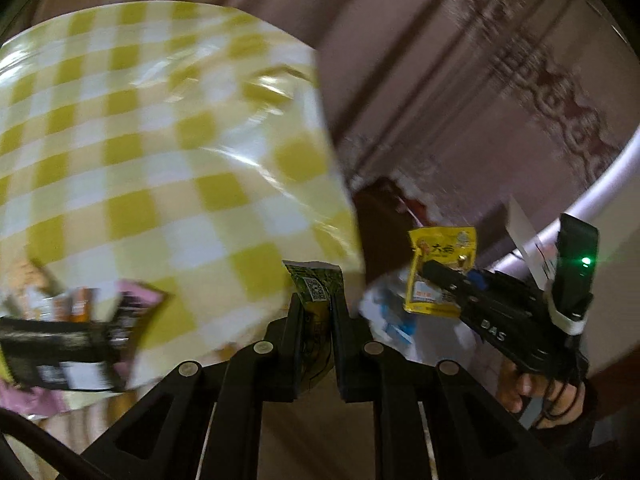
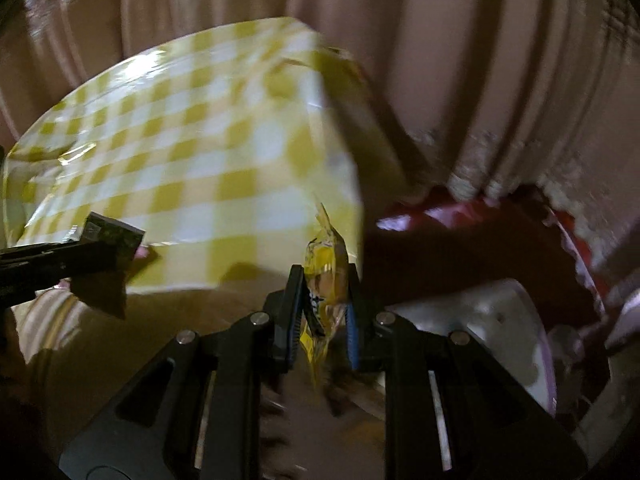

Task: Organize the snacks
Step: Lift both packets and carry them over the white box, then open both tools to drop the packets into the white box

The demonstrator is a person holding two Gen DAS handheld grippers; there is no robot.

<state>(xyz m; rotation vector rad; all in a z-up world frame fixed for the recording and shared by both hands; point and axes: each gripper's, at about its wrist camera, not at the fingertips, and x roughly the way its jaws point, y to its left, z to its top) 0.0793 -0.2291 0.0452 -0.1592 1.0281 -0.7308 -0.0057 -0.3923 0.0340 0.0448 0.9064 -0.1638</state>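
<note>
Two fisheye views from handheld grippers, both blurred by motion.

Left wrist view: the left gripper [image 1: 316, 304] sits centre-bottom, jaws nearly closed and pinching a small green snack packet [image 1: 314, 288] w/ a QR code on it. The packet stands upright between the pads, its top edge poking above the fingertips. Behind it lies a table w/ a yellow-and-white checked cloth [image 1: 160, 140]. At the lower left of the cloth, a blurred pile of other snack packets [image 1: 80, 332], dark, orange and pink; details unreadable. To the right, off the table edge, the right gripper [image 1: 430, 270] is seen from the side, held by a hand [image 1: 536, 396] in a dark sleeve. A green light glows on its rear unit. It grips a yellow snack packet [image 1: 440, 272] w/ red and black print, hanging flat in the air beside the table.

Right wrist view: right gripper jaws are close together, clamped on the yellow packet, seen edge-on and crumpled btwn the pads. The left gripper enters from the left edge, holding the green packet over the cloth's near edge. Bottom right: a pale round container [image 2: 512, 332], pinkish rim, blurred; contents unclear. Striped beige curtains [image 2: 440, 60] fill the background.
</note>
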